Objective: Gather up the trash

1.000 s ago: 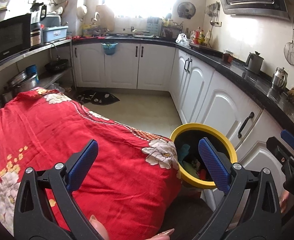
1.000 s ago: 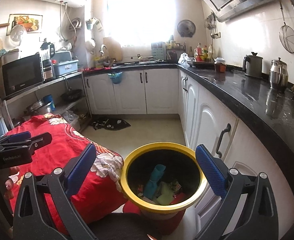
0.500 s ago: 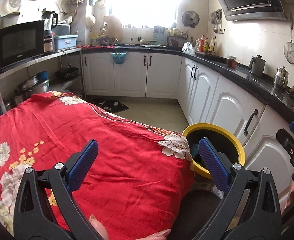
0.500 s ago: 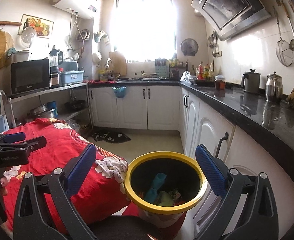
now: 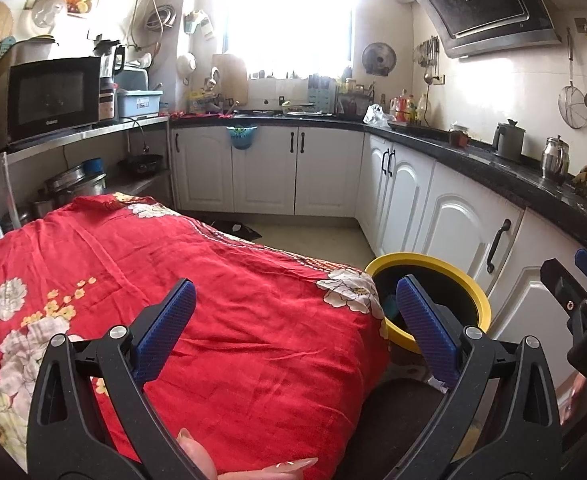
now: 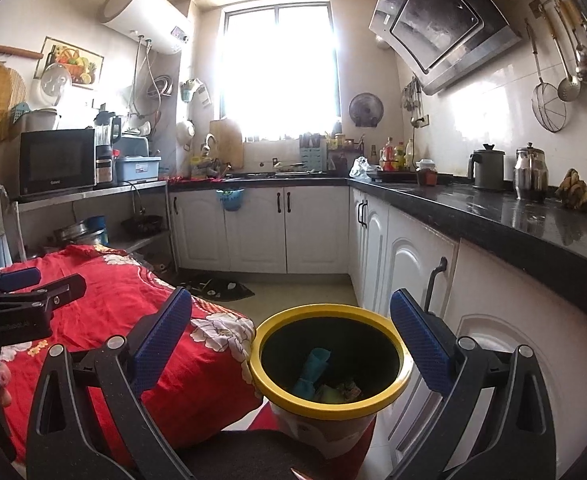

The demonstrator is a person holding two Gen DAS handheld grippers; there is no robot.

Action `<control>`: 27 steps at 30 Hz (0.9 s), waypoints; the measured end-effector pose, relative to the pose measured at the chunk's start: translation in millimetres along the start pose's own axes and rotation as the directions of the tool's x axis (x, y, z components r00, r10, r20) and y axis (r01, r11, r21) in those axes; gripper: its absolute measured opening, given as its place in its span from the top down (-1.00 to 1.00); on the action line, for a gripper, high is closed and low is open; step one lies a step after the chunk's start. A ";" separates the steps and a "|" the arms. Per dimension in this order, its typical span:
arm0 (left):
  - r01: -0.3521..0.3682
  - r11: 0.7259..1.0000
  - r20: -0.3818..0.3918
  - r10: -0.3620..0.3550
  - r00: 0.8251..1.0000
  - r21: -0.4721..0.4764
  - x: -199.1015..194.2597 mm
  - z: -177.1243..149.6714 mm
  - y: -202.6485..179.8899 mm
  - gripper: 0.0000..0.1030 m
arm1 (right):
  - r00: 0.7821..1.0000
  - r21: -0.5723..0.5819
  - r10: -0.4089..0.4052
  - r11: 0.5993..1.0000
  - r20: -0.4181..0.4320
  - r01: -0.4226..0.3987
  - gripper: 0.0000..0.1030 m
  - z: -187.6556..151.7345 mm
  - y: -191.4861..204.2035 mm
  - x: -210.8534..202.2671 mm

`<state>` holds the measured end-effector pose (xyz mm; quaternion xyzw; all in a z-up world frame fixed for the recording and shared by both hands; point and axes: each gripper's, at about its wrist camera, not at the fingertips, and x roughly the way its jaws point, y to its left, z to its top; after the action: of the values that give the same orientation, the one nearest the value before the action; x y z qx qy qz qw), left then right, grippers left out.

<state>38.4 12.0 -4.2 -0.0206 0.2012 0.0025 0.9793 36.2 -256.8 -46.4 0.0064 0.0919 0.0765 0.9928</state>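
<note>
Both cams tilted up vs 1 s ago, pulling back from bin (image 6: 329, 364). Left gripper (image 5: 293, 328) & right gripper (image 6: 289, 334) spread wide, empty. Trash (image 6: 325, 384) lies inside bin; red-cloth bench (image 5: 213, 300) bare, so job prob. done.

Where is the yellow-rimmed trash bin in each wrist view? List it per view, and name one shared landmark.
Left wrist view: yellow-rimmed trash bin sits lower right, half hidden behind the red floral cloth.
Right wrist view: it sits bottom centre, trash visible inside.
Shared landmark: the black microwave on the left shelf.
</note>
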 end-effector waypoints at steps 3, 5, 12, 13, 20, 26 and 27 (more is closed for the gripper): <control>0.000 1.000 0.004 0.000 1.000 -0.006 -1.5 -2.5 0.5 -0.79 | 1.000 0.005 -0.004 1.000 0.008 0.004 -0.88 -2.1 0.8 -2.5; -0.001 1.000 0.006 0.001 1.000 -0.004 -1.6 -2.3 0.9 -0.79 | 1.000 0.011 0.001 1.000 0.003 -0.001 -0.88 -2.4 0.6 -2.3; -0.004 1.000 0.008 0.004 1.000 -0.005 -2.6 -2.6 1.8 -0.79 | 1.000 -0.003 0.015 1.000 -0.003 -0.015 -0.88 -2.9 3.8 -2.5; -0.003 1.000 0.008 0.003 1.000 -0.006 -2.5 -2.3 2.3 -0.79 | 1.000 -0.004 0.014 1.000 -0.003 -0.014 -0.88 -3.0 3.9 -2.7; -0.007 1.000 0.009 0.007 1.000 -0.006 -3.1 -2.2 2.0 -0.79 | 1.000 -0.001 0.009 1.000 -0.009 -0.009 -0.88 -2.4 2.6 -1.1; -0.012 1.000 0.012 0.012 1.000 -0.010 -2.9 -3.3 2.3 -0.79 | 1.000 0.000 0.006 1.000 -0.010 -0.006 -0.88 -2.9 2.1 -0.1; -0.014 1.000 0.012 0.014 1.000 -0.011 -2.9 -3.3 2.7 -0.79 | 1.000 0.000 0.005 1.000 -0.010 -0.005 -0.88 -2.9 2.2 -0.2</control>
<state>34.3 14.6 -6.2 -0.0245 0.1955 0.0104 0.9803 35.2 -254.6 -49.2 0.0063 0.0968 0.0792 0.9921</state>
